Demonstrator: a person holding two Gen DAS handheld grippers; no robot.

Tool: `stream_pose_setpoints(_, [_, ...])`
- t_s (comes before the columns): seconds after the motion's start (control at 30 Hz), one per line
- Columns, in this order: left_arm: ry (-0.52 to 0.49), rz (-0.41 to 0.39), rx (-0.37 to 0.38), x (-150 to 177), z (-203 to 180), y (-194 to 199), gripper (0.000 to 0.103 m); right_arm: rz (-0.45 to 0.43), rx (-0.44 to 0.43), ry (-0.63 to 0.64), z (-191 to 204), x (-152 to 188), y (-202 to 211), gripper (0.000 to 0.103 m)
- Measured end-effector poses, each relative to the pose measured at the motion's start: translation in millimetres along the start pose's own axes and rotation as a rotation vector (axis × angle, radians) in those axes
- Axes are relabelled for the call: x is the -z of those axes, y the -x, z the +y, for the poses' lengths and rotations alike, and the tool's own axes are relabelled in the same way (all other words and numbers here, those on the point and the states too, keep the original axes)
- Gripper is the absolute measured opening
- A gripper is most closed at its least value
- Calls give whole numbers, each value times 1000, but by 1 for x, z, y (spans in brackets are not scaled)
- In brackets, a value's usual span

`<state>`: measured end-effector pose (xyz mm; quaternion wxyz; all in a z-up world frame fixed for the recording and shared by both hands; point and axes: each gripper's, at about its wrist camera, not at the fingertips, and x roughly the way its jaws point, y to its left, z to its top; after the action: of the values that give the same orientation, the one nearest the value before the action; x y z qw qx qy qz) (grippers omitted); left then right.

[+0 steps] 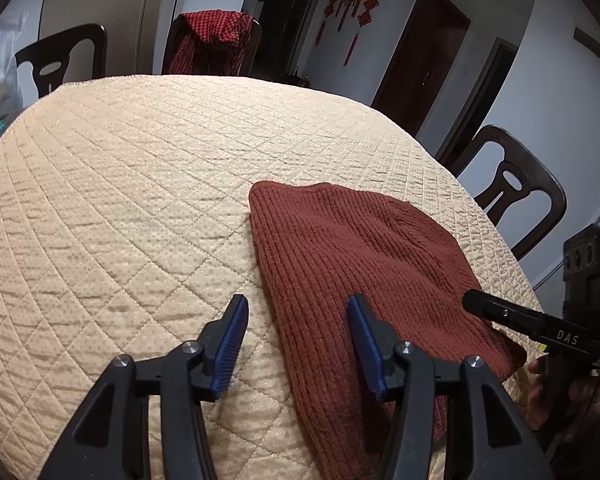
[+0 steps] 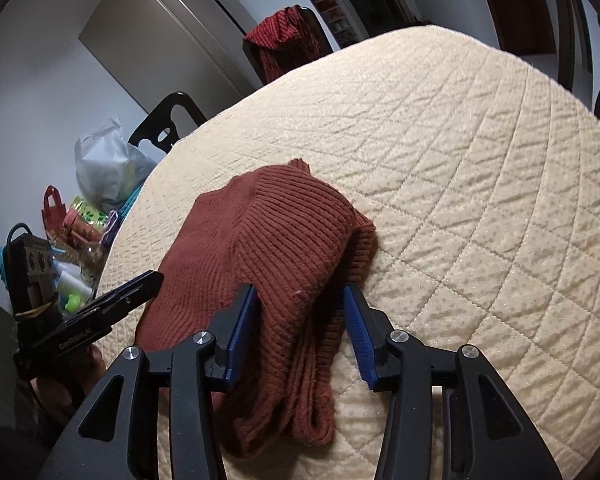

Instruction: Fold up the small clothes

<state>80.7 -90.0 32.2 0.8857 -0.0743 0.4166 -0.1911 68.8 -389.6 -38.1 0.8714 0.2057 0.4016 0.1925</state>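
Note:
A rust-red knit garment [image 1: 360, 256] lies folded on the table's cream quilted cover [image 1: 140, 184]. My left gripper [image 1: 298, 320] is open, its jaws straddling the garment's left edge near the front. It appears in the right wrist view [image 2: 140, 288] at the garment's left side. My right gripper [image 2: 300, 308] is open, with jaws on either side of the garment's [image 2: 272, 240] bunched near end with its hanging folds. It shows in the left wrist view [image 1: 476, 300] at the garment's right edge.
Dark wooden chairs [image 1: 512, 192] stand around the table; one holds a red checked cloth [image 1: 216, 40]. Bags and clutter [image 2: 96, 200] sit beyond the table's left edge. The cover [image 2: 480, 160] stretches far and right.

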Motion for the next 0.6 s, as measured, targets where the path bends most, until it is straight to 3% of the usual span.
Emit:
stream_pose_setpoints(0.4, [103,31,139,1,16,-11,56,11,-72,-80,-19,-3,-4,49])
stream_pose_setpoints(0.6, [78,35,127,6,9,-13,57,16,-102,-91,-23,1,-2,49])
